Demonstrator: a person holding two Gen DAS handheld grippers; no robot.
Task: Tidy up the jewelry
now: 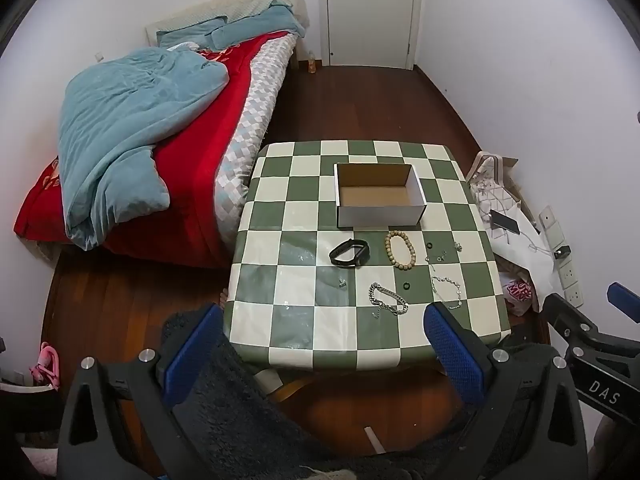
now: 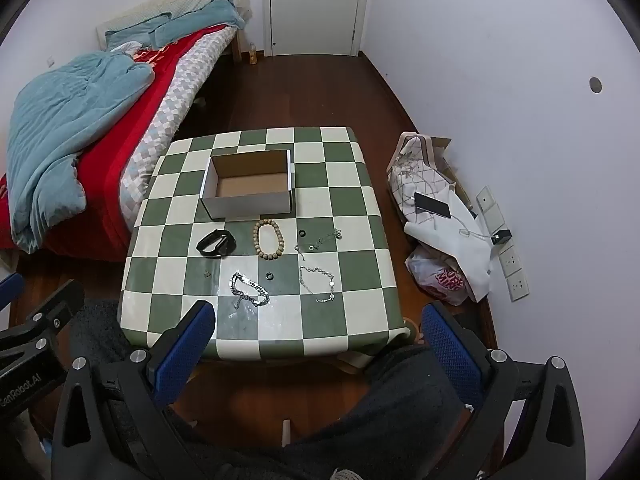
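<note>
An open cardboard box [image 1: 378,196] [image 2: 249,188] stands empty on the green-and-white checkered table [image 1: 280,240] [image 2: 360,220]. In front of it lie a black wristband [image 1: 349,253] [image 2: 216,243], a wooden bead bracelet [image 1: 400,250] [image 2: 269,239], a thick silver chain bracelet [image 1: 388,299] [image 2: 249,289], a thin silver chain [image 1: 448,292] [image 2: 318,284], another fine chain [image 1: 442,256] [image 2: 318,242] and two small black rings [image 1: 407,286] [image 2: 269,276]. My left gripper [image 1: 322,344] and right gripper [image 2: 318,340] are open and empty, held back above the table's near edge.
A bed with a blue quilt [image 1: 132,132] [image 2: 60,128] stands left of the table. Bags, a phone [image 2: 432,205] and power strips lie on the floor to the right by the wall. A white door [image 1: 370,12] is at the back. Dark wooden floor surrounds the table.
</note>
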